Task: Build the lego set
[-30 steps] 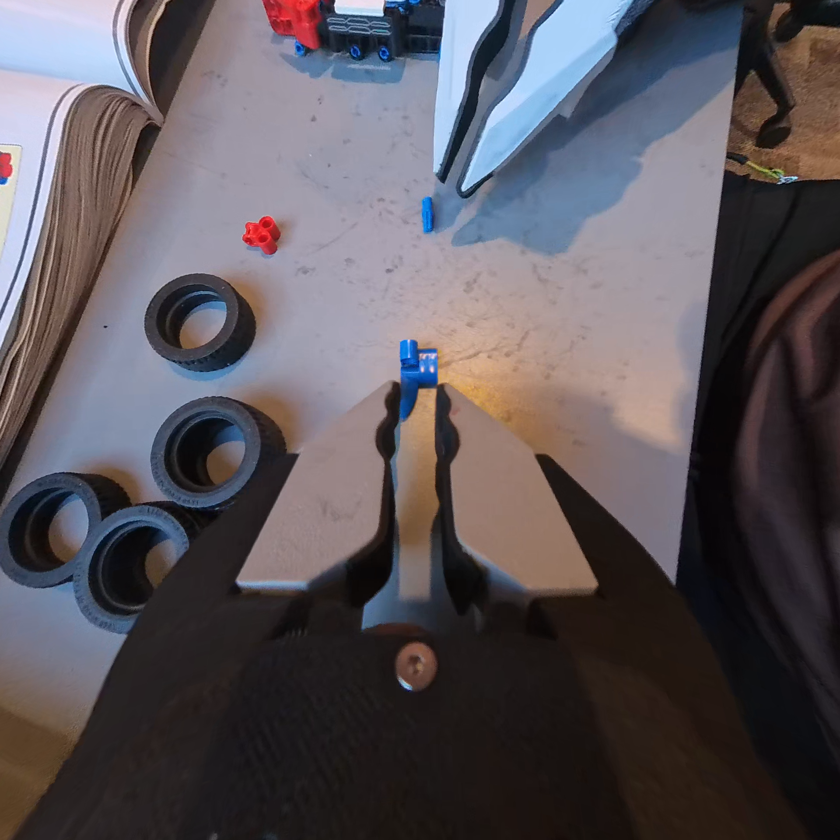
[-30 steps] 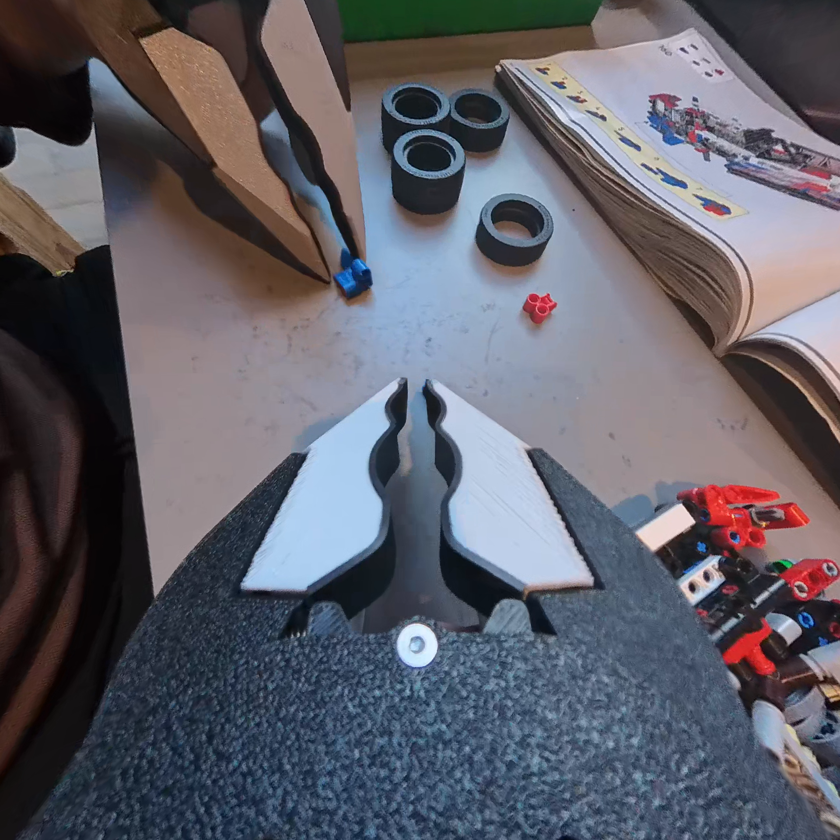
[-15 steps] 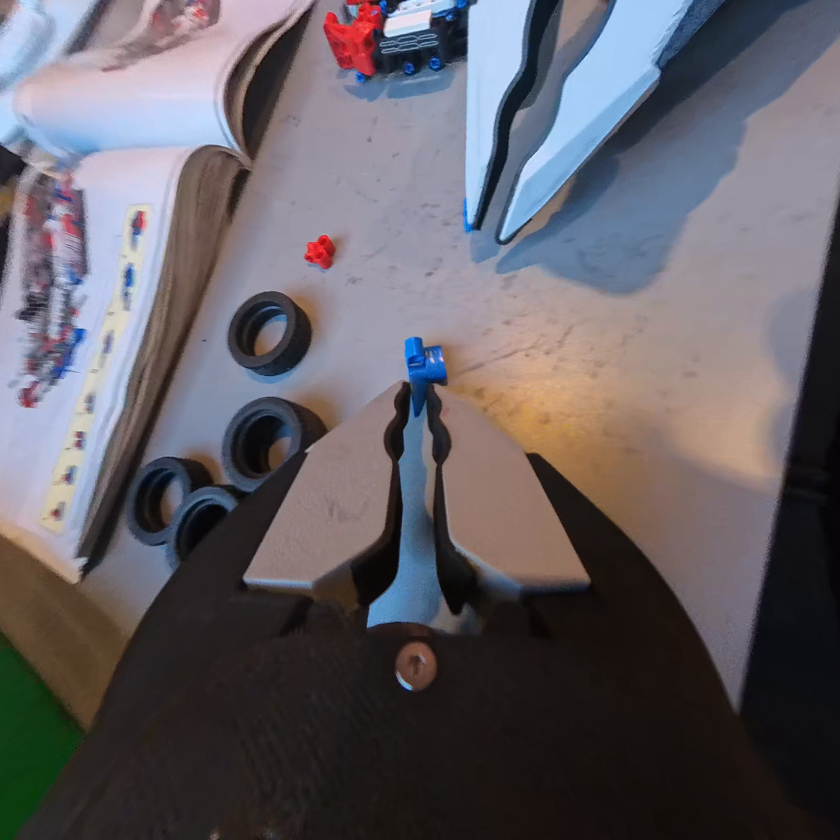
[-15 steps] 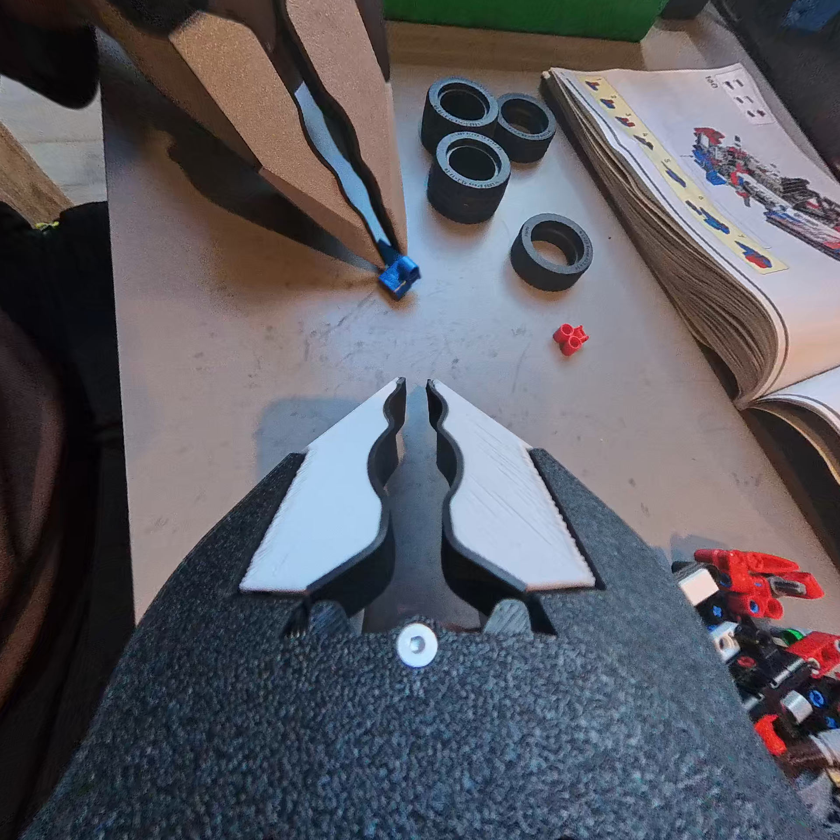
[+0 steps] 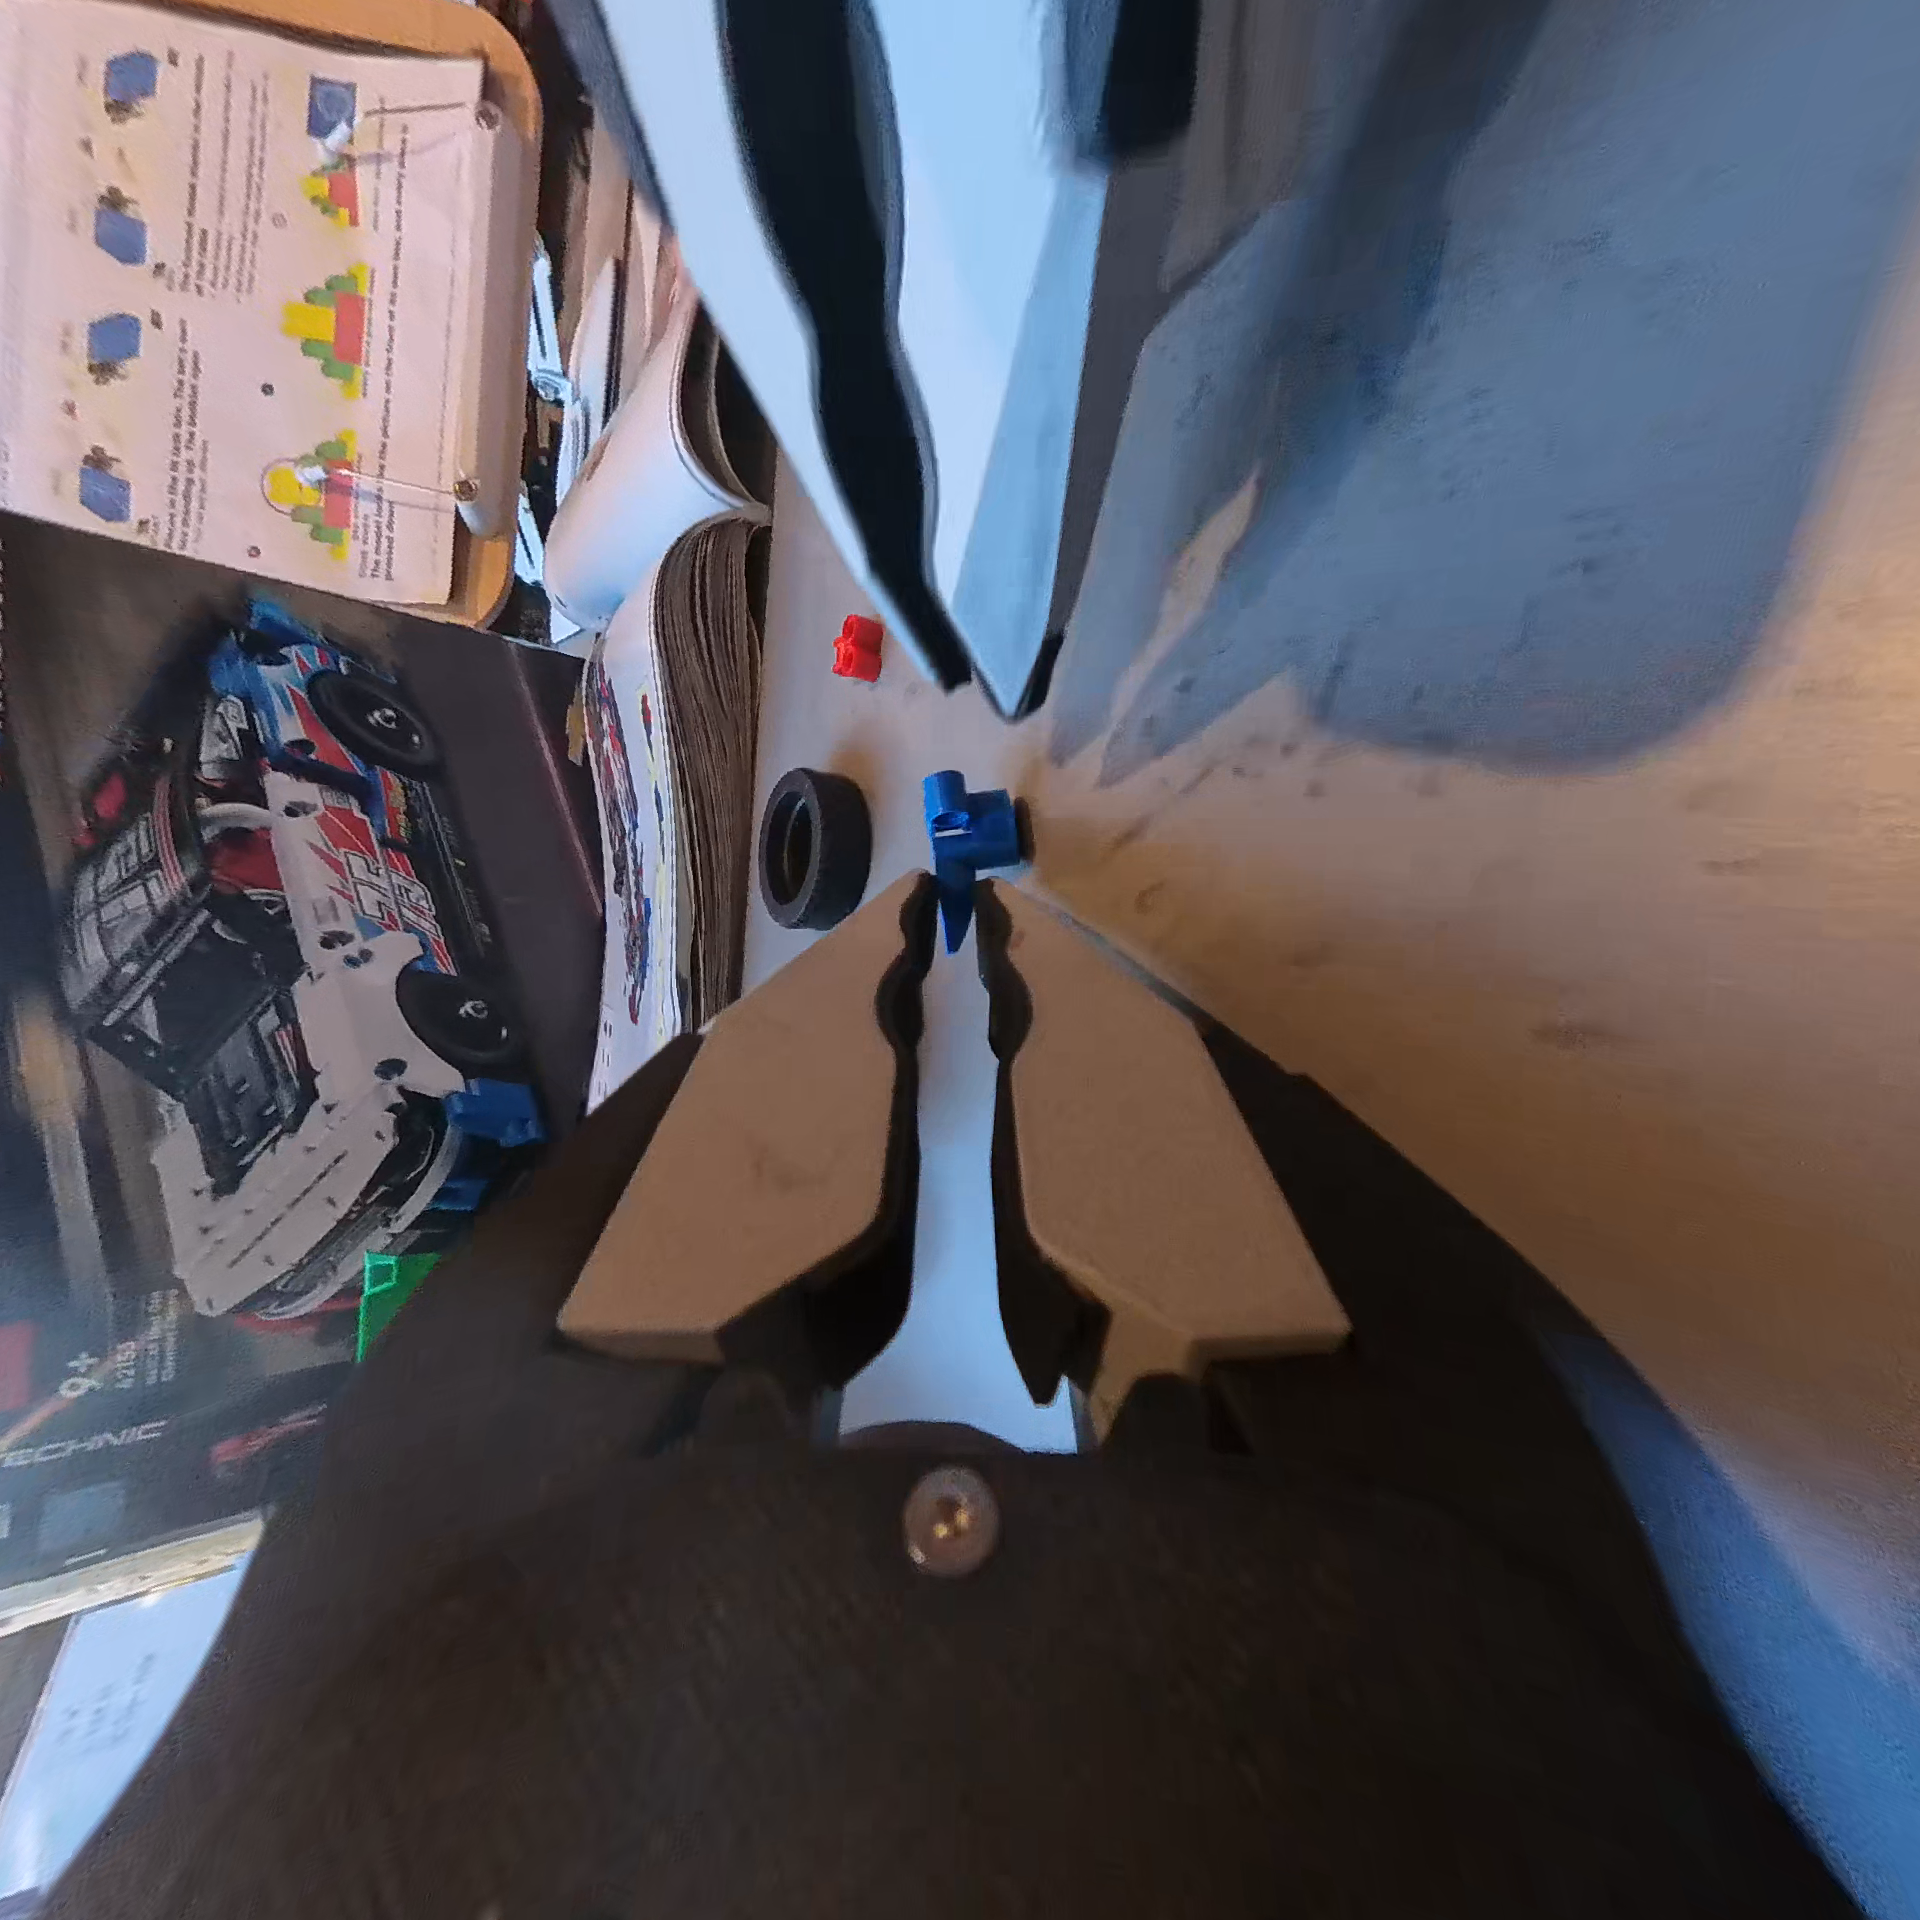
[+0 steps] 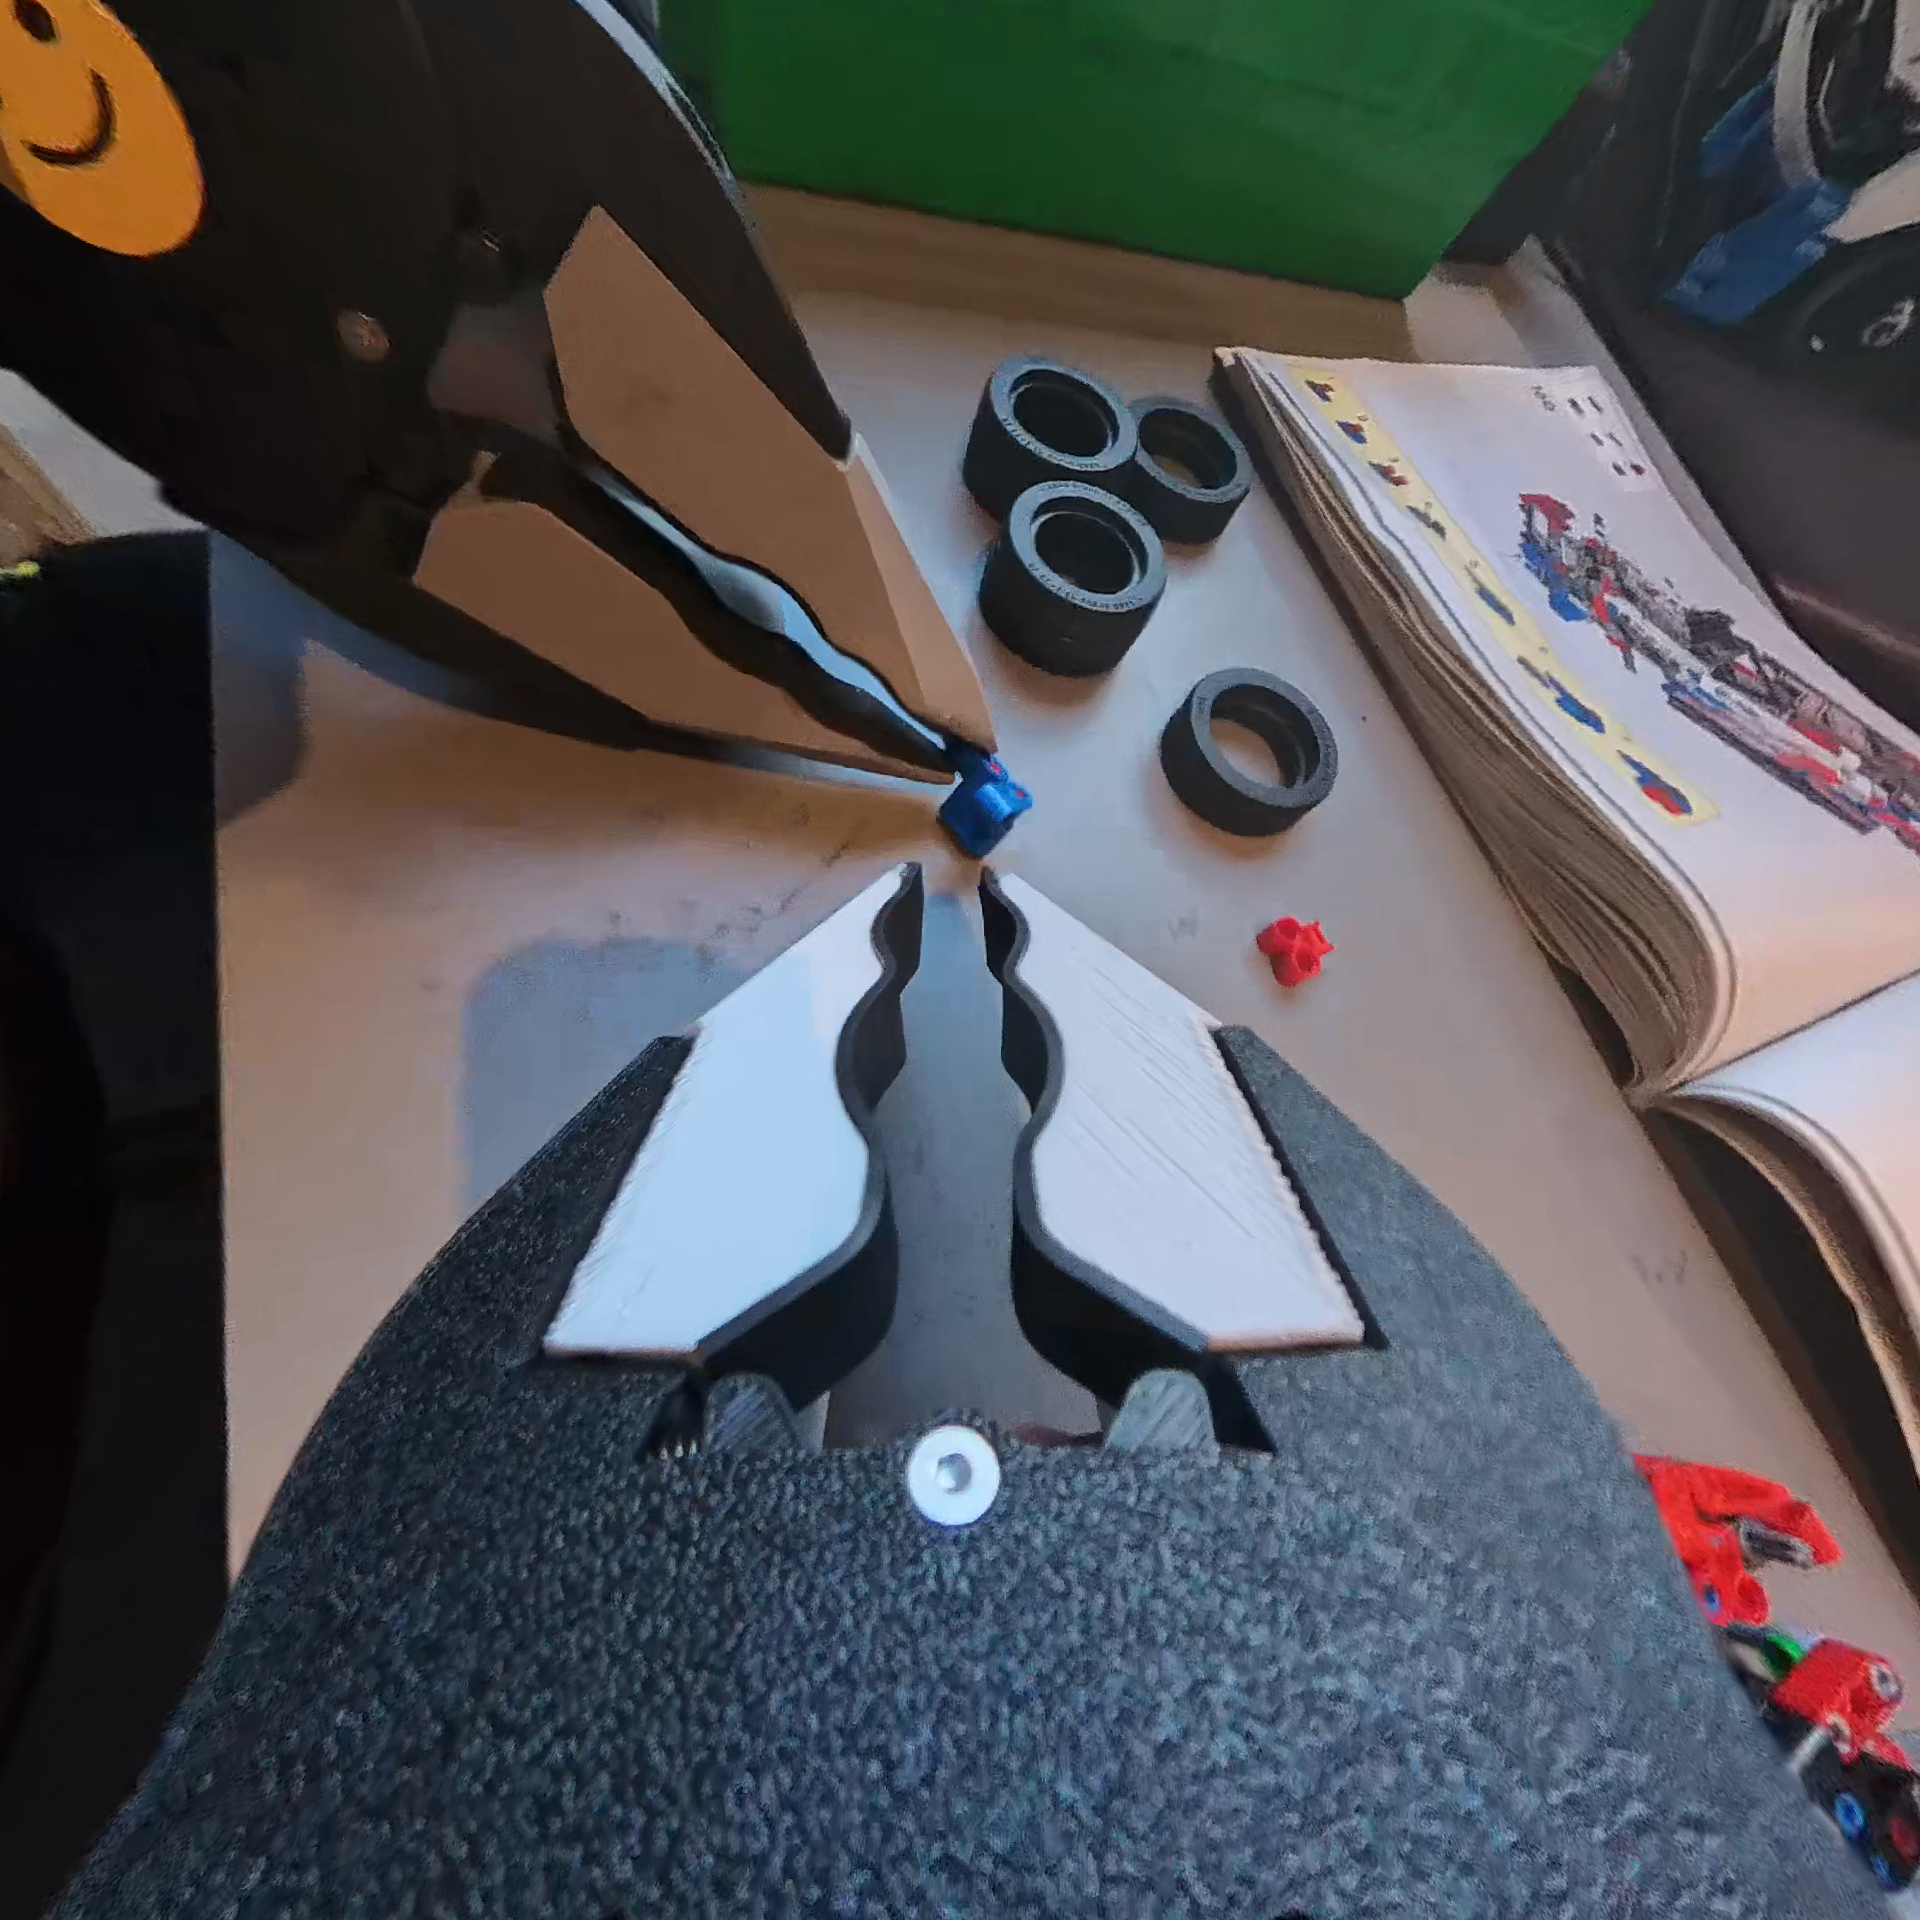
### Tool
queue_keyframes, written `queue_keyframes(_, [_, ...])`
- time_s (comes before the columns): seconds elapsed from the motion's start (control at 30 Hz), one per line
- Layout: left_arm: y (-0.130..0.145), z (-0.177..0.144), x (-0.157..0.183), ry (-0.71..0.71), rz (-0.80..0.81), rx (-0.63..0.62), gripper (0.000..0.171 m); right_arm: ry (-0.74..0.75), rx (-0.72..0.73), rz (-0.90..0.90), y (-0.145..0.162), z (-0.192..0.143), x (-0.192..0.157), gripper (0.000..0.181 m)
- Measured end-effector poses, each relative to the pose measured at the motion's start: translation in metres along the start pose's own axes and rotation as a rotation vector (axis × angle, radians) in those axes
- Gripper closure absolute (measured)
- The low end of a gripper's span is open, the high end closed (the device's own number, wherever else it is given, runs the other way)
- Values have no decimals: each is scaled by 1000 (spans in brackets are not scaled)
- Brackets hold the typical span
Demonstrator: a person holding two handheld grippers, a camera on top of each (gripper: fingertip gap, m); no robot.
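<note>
- In the right wrist view, the left gripper [image 6: 961,753] reaches in from the upper left, a round orange sticker [image 6: 88,125] on its black body.
- Its fingers are pressed together on a small blue piece [image 6: 982,802], held at the very tips just above the pale table [image 6: 520,883].
- The right gripper [image 6: 951,878] points at that piece from below, its tips just beside it but apart from it; its jaws stand slightly parted and hold nothing.
- Right of the blue piece lie four black tyres [image 6: 1070,525]: three clustered farther off and a lone tyre [image 6: 1247,753] nearer.
- A small red piece [image 6: 1291,948] lies on the table below the lone tyre.
- An open manual [image 6: 1558,665] lies along the right edge, and a part-built model [image 6: 1787,1621] in red and black sits at the lower right corner.
- A green bin [image 6: 1091,125] stands behind the table.
- In the left wrist view, which is rolled sideways, a box [image 5: 260,987] picturing a car is at the left, then the manual [image 5: 707,727], one tyre [image 5: 810,847], the red piece [image 5: 857,646], and the blue piece [image 5: 966,831] pinched at the left gripper [image 5: 956,894] tips, with the right gripper [image 5: 987,686] coming in from above.
</note>
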State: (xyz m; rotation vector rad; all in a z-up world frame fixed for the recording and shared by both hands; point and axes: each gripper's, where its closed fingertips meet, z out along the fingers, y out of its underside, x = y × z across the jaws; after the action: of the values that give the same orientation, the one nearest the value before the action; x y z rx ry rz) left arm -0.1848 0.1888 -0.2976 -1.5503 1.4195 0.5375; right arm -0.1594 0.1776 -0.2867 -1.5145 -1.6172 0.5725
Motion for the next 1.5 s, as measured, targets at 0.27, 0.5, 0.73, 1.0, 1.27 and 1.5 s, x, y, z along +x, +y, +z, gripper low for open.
queue_keyframes(0.27, [-14, -20, 10, 83, -97, 37, 166, -5, -30, -28, -2, 12, -2, 176])
queue_keyframes(0.5, [-17, -37, 12, 205, -306, 48, 167, -18, -34, -37, -3, 11, -4, 179])
queue_keyframes(0.73, [-20, -37, 17, 392, -485, 37, 165, 28, -181, -11, 33, -39, 32, 175])
queue_keyframes(1.0, [-29, -28, 14, 499, -586, 71, 157, -122, -324, -50, 57, -32, 27, 174])
queue_keyframes(1.27, [-22, -38, 4, 487, -610, 82, 156, -211, -297, -13, 54, -28, 22, 171])
queue_keyframes(1.5, [-40, -35, 6, 499, -646, 118, 155, -255, -225, 23, 39, -29, 3, 178])
